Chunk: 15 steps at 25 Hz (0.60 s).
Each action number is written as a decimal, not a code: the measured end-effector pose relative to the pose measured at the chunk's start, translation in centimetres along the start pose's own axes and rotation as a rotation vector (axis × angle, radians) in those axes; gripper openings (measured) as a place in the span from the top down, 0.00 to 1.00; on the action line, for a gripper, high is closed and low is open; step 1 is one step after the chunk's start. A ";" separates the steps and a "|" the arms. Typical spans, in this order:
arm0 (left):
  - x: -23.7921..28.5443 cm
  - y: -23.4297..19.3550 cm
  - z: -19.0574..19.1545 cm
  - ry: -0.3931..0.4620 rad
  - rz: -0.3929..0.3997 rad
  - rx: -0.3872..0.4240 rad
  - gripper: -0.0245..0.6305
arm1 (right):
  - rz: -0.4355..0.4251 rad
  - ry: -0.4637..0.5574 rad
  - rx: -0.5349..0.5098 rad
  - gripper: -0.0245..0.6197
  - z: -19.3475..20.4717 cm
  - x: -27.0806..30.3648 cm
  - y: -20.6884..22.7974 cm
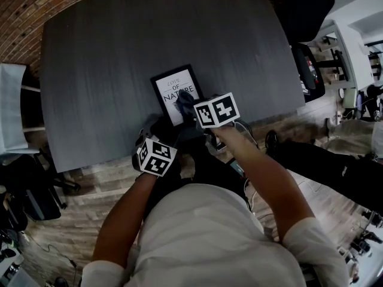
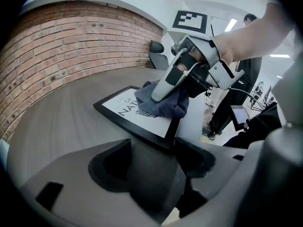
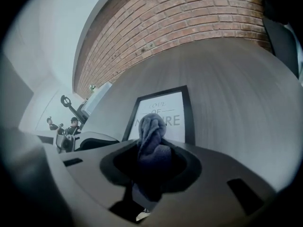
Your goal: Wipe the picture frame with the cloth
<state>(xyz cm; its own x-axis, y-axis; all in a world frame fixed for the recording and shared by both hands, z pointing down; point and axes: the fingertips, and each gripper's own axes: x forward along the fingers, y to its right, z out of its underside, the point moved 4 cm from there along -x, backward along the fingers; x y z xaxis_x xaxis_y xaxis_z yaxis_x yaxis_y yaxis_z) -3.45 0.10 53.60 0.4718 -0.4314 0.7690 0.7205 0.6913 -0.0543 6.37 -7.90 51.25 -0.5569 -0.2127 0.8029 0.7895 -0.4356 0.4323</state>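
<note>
The right gripper (image 2: 158, 94) clamps the cloth (image 2: 171, 106) against the picture frame (image 2: 158, 123). The left gripper (image 2: 154, 149), jaws together, touches its near edge.

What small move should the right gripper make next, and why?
Probably slide the right gripper sideways across the glass, pressing lightly. Its jaws are shut on the cloth, which rests on the picture frame and covers only a small patch of the print.
</note>
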 end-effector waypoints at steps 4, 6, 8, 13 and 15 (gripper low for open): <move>0.0 0.0 -0.1 0.002 0.001 -0.005 0.52 | 0.044 0.000 -0.010 0.78 0.0 -1.1 1.7; 0.0 0.0 -0.1 0.002 0.001 -0.007 0.52 | 0.064 -0.004 -0.021 0.78 -0.1 -1.6 2.3; 0.0 -0.1 -0.1 0.004 0.000 -0.010 0.52 | 0.085 -0.006 -0.032 0.78 -0.1 -2.0 2.8; 0.0 -0.1 0.0 0.005 0.000 -0.012 0.52 | 0.125 -0.013 -0.055 0.78 -0.1 -2.8 3.7; 0.0 -0.1 0.0 0.004 0.000 -0.012 0.52 | 0.149 -0.019 -0.081 0.78 -0.3 -3.3 4.1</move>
<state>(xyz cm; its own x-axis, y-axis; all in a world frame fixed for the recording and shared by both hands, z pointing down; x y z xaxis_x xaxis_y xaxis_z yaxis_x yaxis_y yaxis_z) -3.53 0.00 53.58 0.4742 -0.4336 0.7663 0.7262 0.6846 -0.0620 11.35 -9.19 50.22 -0.4295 -0.2642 0.8635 0.8392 -0.4699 0.2736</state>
